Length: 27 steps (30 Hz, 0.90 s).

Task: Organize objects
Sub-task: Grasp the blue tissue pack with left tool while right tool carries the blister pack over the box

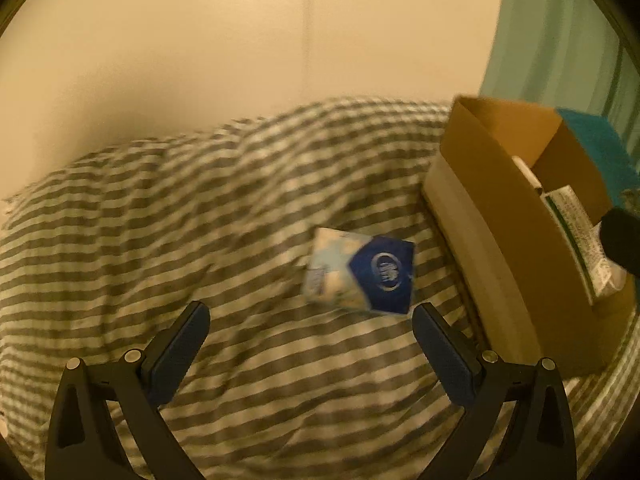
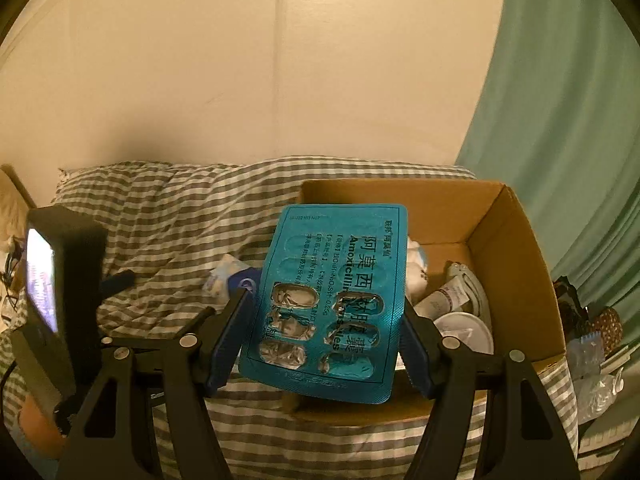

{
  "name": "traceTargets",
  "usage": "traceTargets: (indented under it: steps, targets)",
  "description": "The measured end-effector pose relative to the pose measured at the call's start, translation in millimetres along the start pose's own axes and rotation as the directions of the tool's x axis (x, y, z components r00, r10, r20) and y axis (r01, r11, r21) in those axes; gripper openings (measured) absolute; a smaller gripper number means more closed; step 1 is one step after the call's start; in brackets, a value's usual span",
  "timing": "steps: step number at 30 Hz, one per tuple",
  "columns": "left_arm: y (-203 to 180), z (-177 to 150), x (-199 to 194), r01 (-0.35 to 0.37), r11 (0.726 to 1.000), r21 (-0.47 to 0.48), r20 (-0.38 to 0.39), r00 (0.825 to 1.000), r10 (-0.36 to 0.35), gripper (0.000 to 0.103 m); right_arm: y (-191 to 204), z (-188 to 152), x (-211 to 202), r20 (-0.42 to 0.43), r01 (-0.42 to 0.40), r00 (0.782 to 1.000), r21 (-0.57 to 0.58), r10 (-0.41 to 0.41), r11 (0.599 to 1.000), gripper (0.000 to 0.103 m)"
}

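2 grippers: we see the right gripper clenched on a teal pill sheet over the near edge of the cardboard box; the left gripper hangs released.
Tissue pack: the blue-and-white tissue pack lies on the striped blanket just ahead of the spread jaws, beside the box.
Doing it well: we judge the sheet should go further over the box before letting go.
Left view only: motion blur, the pack in full.
Right view only: the sheet's burst pockets, the box contents.
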<state>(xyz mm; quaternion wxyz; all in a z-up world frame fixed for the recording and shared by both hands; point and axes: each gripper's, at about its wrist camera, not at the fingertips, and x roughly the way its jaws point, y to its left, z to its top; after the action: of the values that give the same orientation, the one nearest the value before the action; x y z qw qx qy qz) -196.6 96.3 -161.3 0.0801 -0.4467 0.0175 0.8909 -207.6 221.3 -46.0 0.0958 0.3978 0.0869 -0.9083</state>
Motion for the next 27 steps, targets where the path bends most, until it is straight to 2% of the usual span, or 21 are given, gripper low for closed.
traceTargets:
  steps: [8, 17, 18, 19, 20, 25, 27]
  targets:
    - [-10.5, 4.2, 42.1, 0.037, 0.999, 0.012, -0.068, 0.997, -0.036, 0.103, -22.5, -5.4, 19.4, -0.010, 0.012, 1.000, 0.038, -0.012, 0.999, 0.069]
    - [-7.3, 14.3, 67.2, 0.101, 0.995, -0.014, -0.100, 0.990, -0.102, 0.102, -39.4, -9.8, 38.8, -0.032, 0.016, 0.999, 0.089, -0.013, 0.996, 0.069]
    - [-6.9, 14.4, 67.2, 0.118, 0.993, -0.013, -0.101, 0.988, -0.119, 0.096, -40.1, -9.8, 38.9, -0.030, 0.016, 0.999, 0.092, -0.013, 0.996, 0.069]
    - [-6.2, 14.2, 66.9, 0.132, 0.991, -0.013, -0.103, 0.986, -0.133, 0.085, -40.6, -9.6, 38.9, -0.028, 0.017, 0.999, 0.095, -0.014, 0.995, 0.069]
    - [-4.8, 13.9, 65.9, 0.134, 0.991, -0.017, -0.102, 0.986, -0.135, 0.080, -41.6, -9.3, 38.7, -0.027, 0.017, 1.000, 0.097, -0.014, 0.995, 0.069]
    - [8.2, 11.6, 50.8, 0.170, 0.984, -0.044, -0.090, 0.981, -0.173, 0.077, -44.7, -9.4, 36.9, -0.024, 0.017, 1.000, 0.097, -0.015, 0.995, 0.069]
    - [13.6, 10.2, 39.2, 0.164, 0.985, -0.047, -0.083, 0.982, -0.168, 0.076, -46.4, -10.2, 34.5, -0.024, 0.020, 1.000, 0.095, -0.018, 0.995, 0.069]
